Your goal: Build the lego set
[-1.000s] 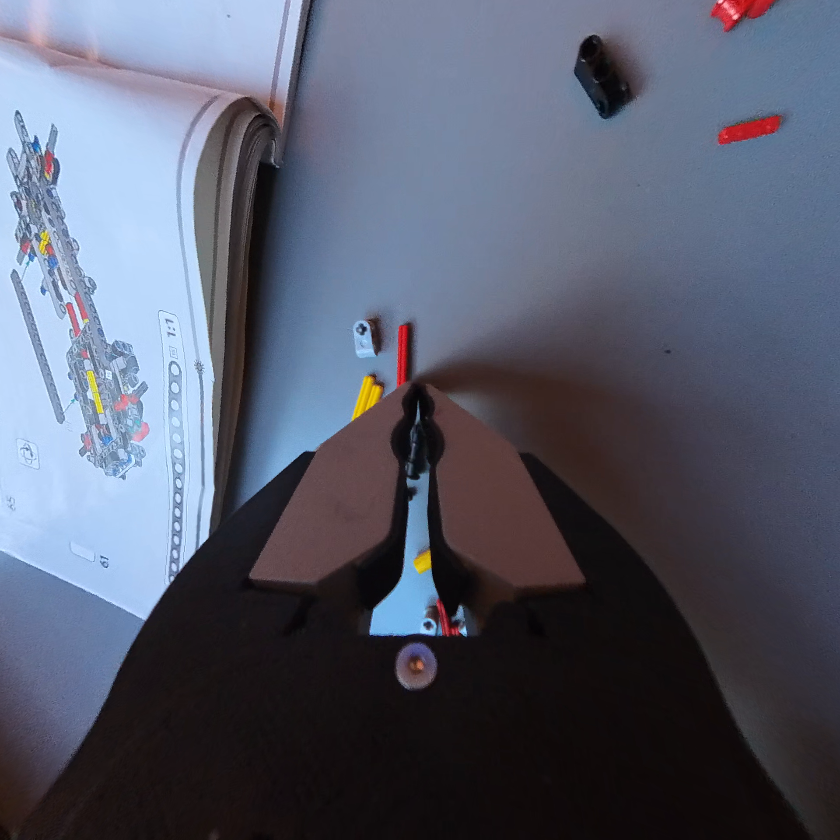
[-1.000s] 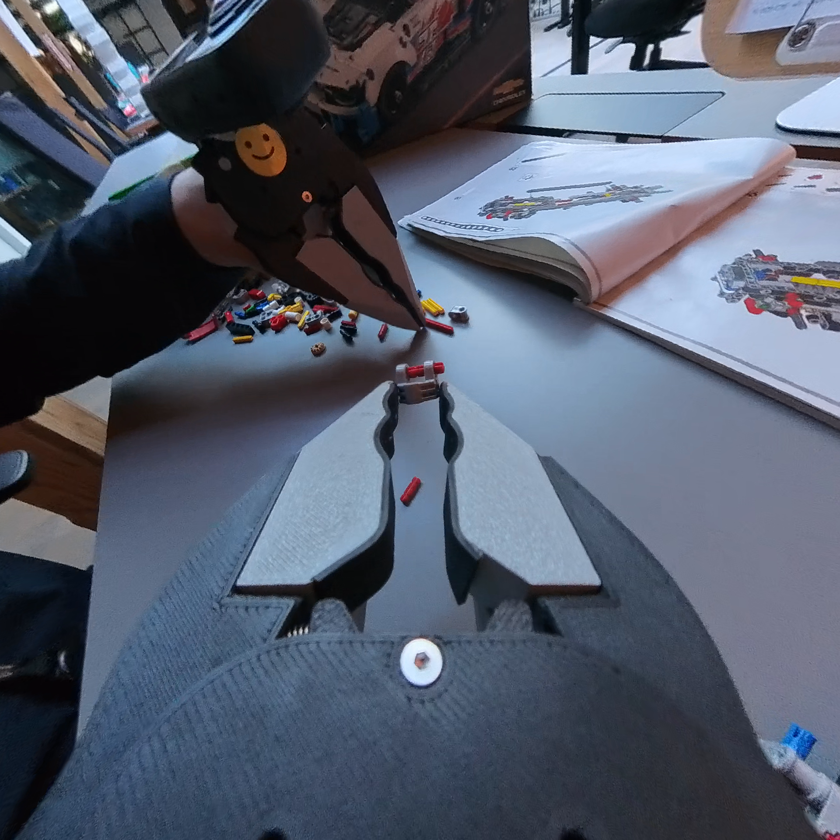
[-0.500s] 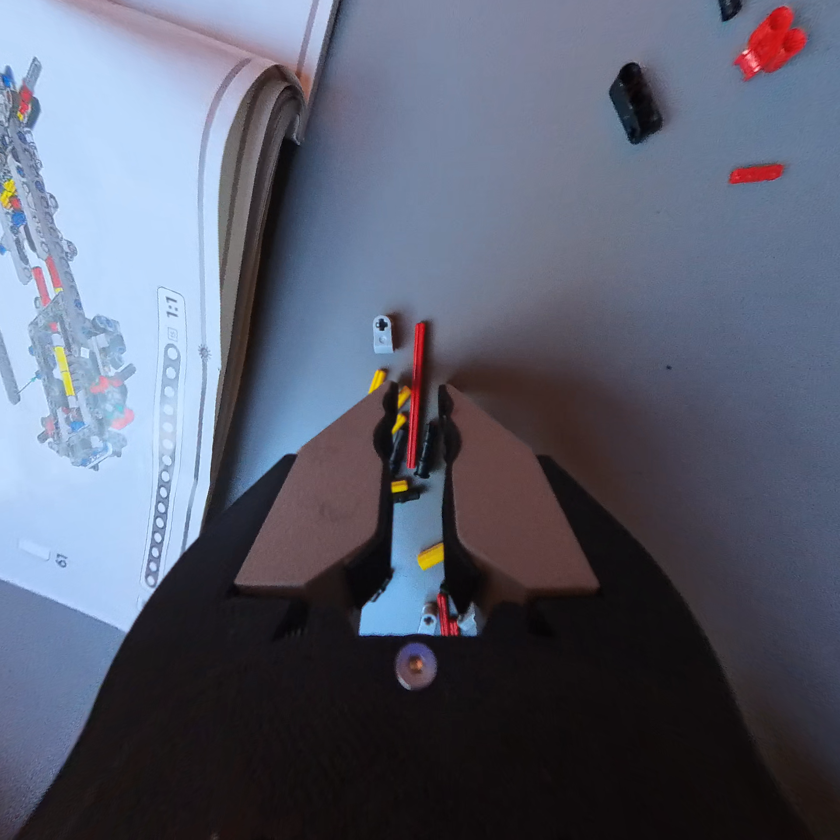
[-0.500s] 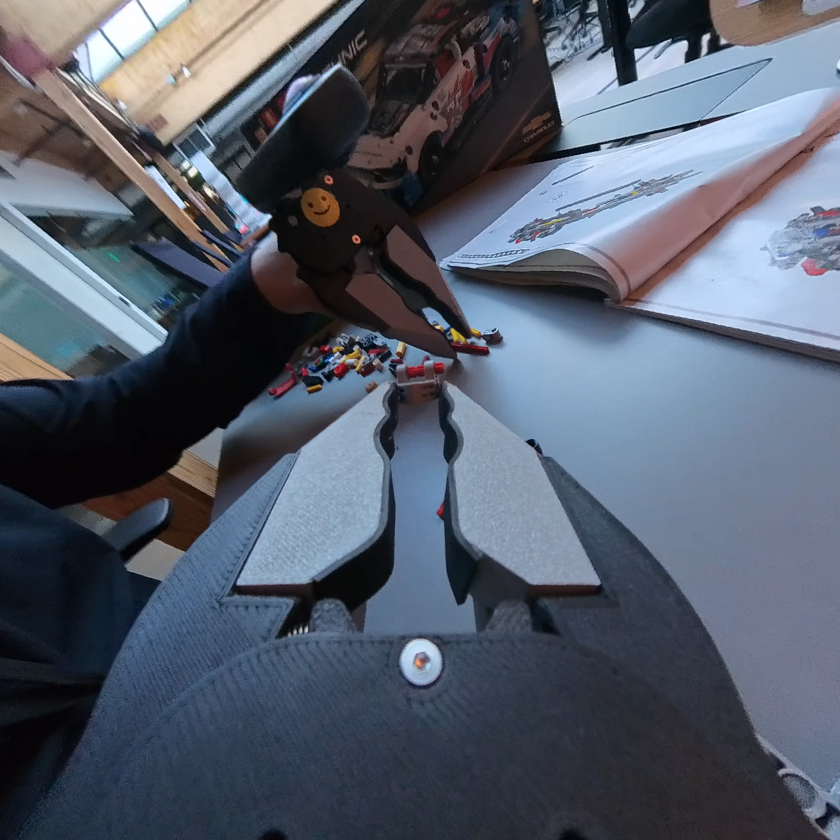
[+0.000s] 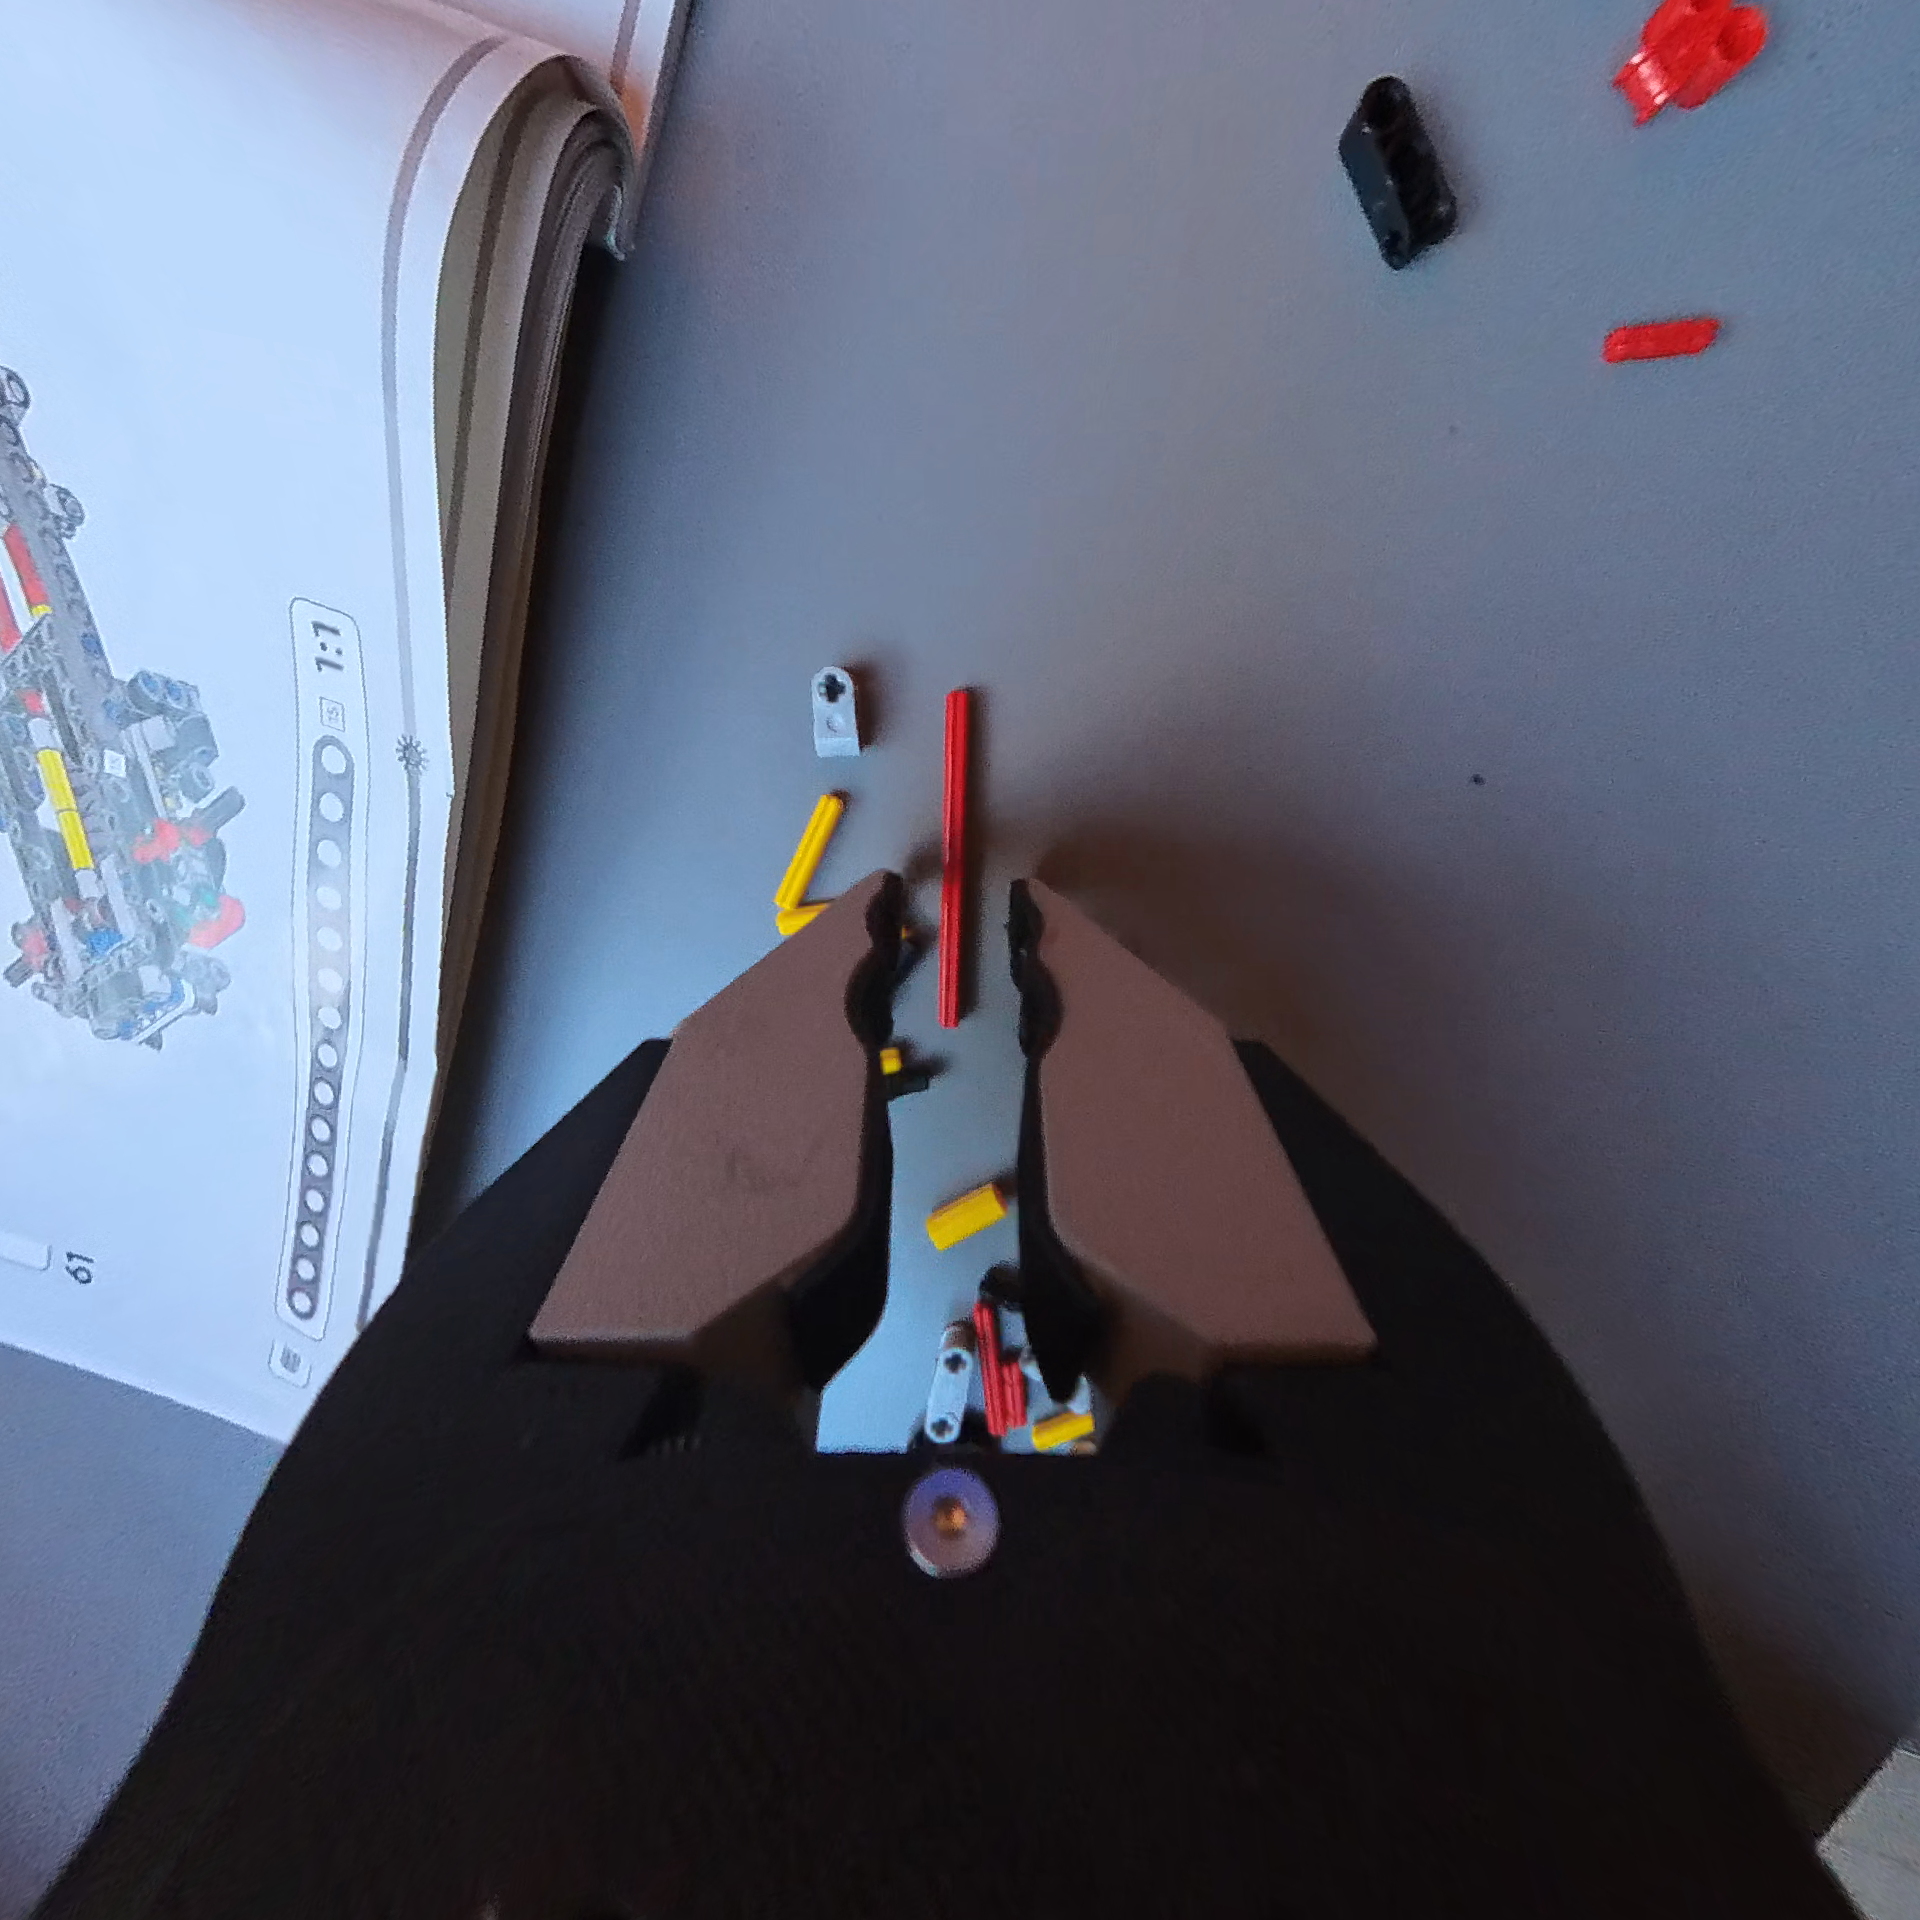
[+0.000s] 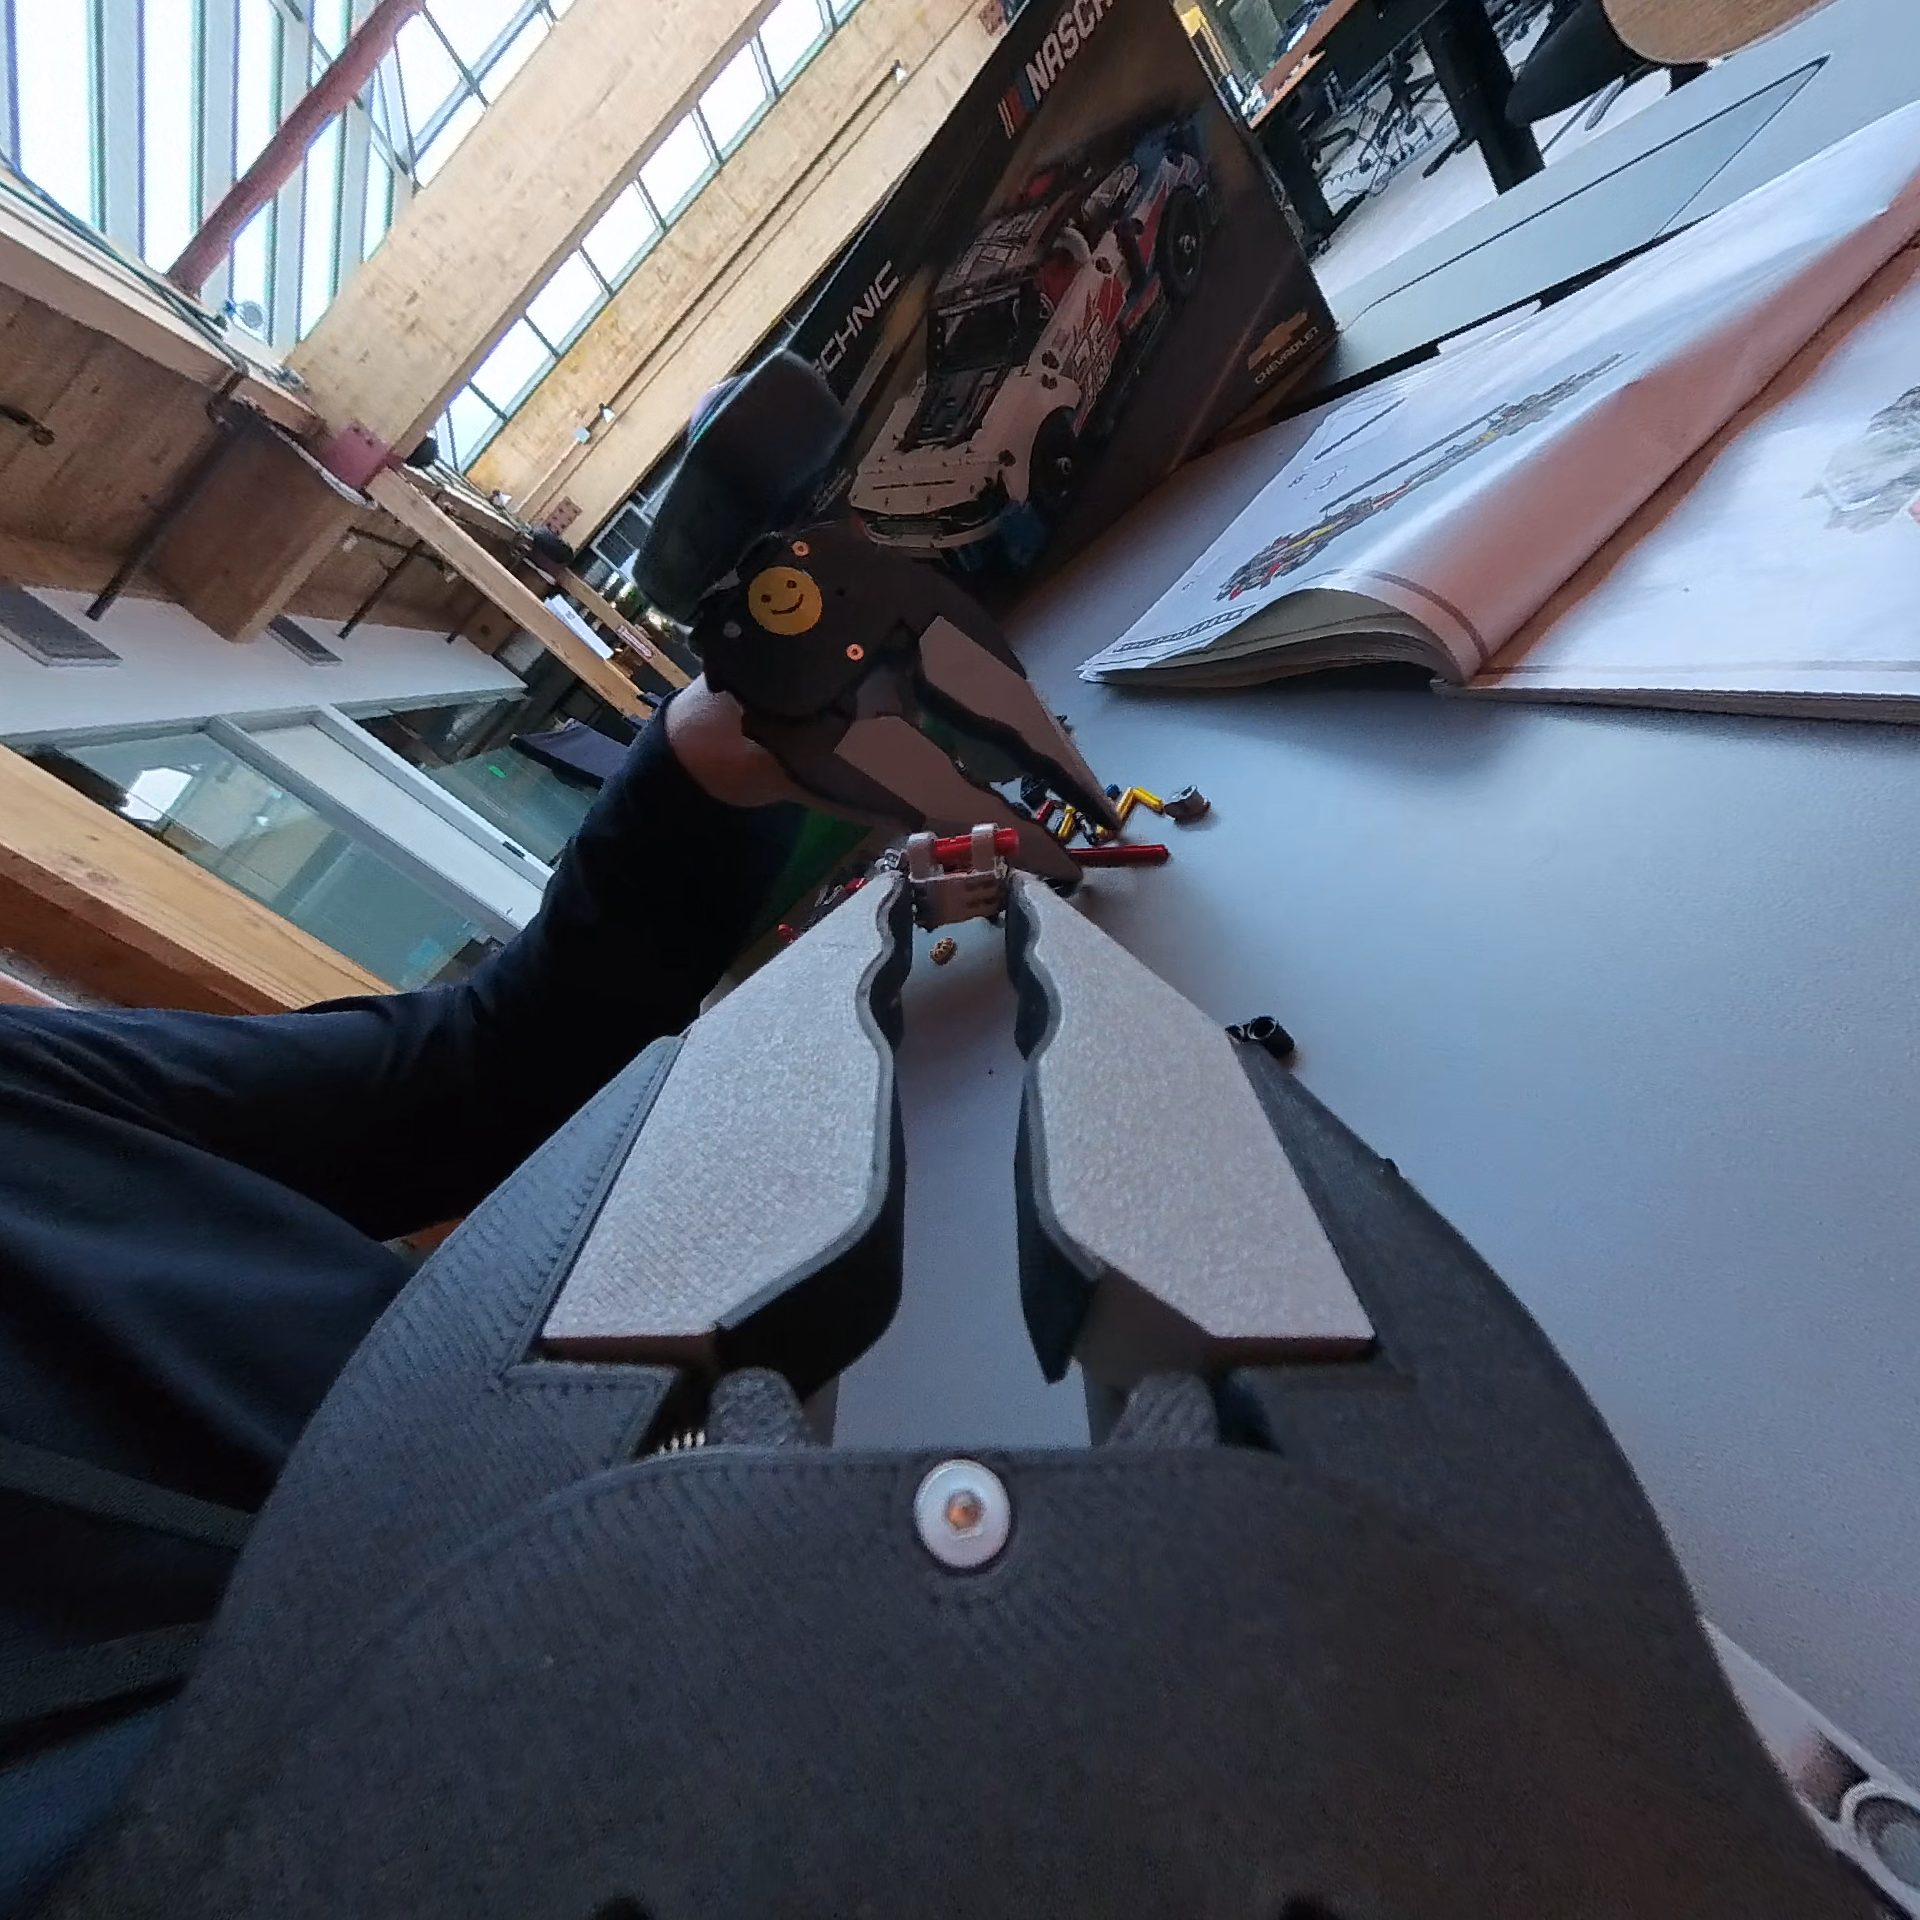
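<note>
Our left gripper [image 5: 956,894] hovers over the grey table [image 5: 1351,623], fingers narrowly apart astride a long red axle [image 5: 954,852], not pressing it; yellow pins [image 5: 808,862] lie beside. Our right gripper [image 6: 958,896] pinches a small grey-and-red brick assembly [image 6: 958,871] at its fingertips.

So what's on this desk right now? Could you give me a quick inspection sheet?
Surface: grey table.
Job's things: long red axle lying between the parted fingers of the left gripper, untouched; small grey-and-red assembly pinched in the right gripper.
Clutter: yellow pins, grey connector, black beam, red pieces, mixed pile.
Cables: nothing seen.
Surroundings: open instruction booklet, set box, person's dark sleeve.
</note>
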{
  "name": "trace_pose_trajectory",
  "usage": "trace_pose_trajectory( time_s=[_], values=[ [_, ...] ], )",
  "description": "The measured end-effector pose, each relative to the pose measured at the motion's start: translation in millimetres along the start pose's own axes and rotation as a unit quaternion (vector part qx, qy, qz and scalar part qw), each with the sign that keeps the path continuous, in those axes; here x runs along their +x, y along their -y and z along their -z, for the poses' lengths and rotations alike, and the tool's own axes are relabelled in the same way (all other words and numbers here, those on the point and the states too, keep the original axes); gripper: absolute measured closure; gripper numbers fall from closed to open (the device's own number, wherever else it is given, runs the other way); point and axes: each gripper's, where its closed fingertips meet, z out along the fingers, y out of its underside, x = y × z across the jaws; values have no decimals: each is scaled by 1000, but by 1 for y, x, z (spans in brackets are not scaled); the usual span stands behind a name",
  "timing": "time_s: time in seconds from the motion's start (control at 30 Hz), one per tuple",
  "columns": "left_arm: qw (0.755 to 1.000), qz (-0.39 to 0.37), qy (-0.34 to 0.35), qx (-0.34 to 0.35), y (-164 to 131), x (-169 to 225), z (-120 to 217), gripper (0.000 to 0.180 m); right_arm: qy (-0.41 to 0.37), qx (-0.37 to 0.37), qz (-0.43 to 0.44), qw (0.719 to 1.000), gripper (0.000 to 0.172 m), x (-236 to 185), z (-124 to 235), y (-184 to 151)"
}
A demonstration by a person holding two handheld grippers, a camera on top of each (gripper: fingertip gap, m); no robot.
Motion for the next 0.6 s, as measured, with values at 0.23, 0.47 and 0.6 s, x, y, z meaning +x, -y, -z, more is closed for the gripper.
trace_pose_trajectory(
  time_s=[0.23, 0.47, 0.6],
  values=[
    [1000, 9, -3, 11, 5, -4, -4, 178, -10, -9, 12, 1000, 158, 1, -2, -2],
    [971, 45, -97, 213, 61, 52, 27, 180, -107, -45, 135, 984, 157, 12, -3, -6],
    [921, 124, -204, 307, 80, 90, 47, 180, -186, -85, 273, 940, 157, 17, -7, -10]
  ],
)
